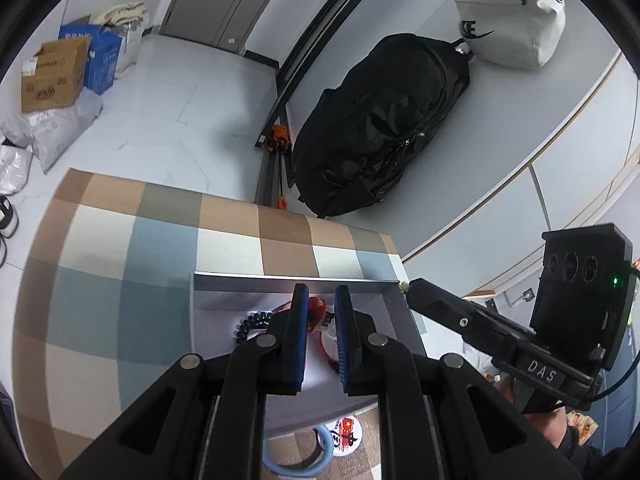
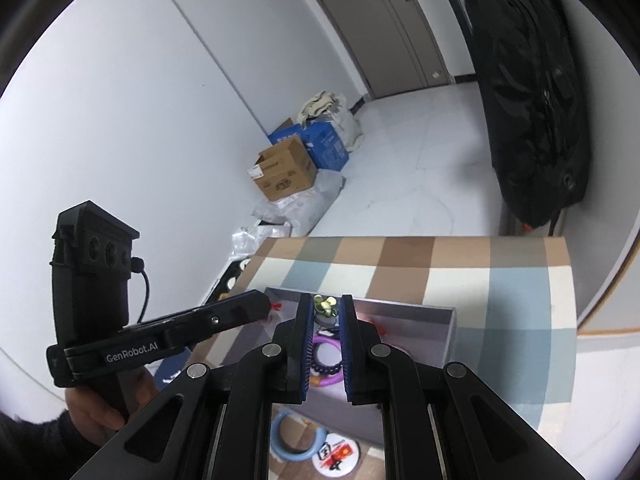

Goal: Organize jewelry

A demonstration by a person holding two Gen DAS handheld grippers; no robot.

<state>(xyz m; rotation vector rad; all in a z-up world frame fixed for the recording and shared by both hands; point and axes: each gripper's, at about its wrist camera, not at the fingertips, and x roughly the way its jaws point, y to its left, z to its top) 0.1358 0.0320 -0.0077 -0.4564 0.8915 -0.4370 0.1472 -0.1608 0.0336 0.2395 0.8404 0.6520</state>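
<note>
A pale tiled floor (image 1: pixel 208 92) runs back to a grey door (image 2: pixel 384 28), with cardboard boxes (image 1: pixel 54 76) and a blue box (image 1: pixel 105 56) stacked against the white wall. A black backpack (image 1: pixel 380 128) and a light grey bag (image 1: pixel 508 12) lie on a grey surface to one side. In front stands the desk (image 1: pixel 120 248), covered in a checked cloth of brown, cream and blue squares.

On the cloth sits a shallow grey box (image 1: pixel 296 280), open at the top, holding the jewelry: a string of dark beads (image 1: pixel 250 322), a red piece (image 1: pixel 318 308) and, in the right wrist view, a purple ring (image 2: pixel 324 356). Nearer the cameras, outside the box, a light blue bangle (image 2: pixel 294 436) and a round white badge (image 1: pixel 346 434) with red print lie on the cloth.

The left gripper (image 1: pixel 321 300) hangs over the box with its blue-padded fingers (image 1: pixel 301 332) drawn in to a narrow gap; nothing is seen clamped between them. The right gripper (image 2: pixel 327 308) is closed in the same way, and a small gold flower-shaped ornament (image 2: pixel 326 306) shows right between its fingertips; whether the pads press on it cannot be told. A person's hand (image 2: pixel 100 404) grasps the handle of the left gripper.
</note>
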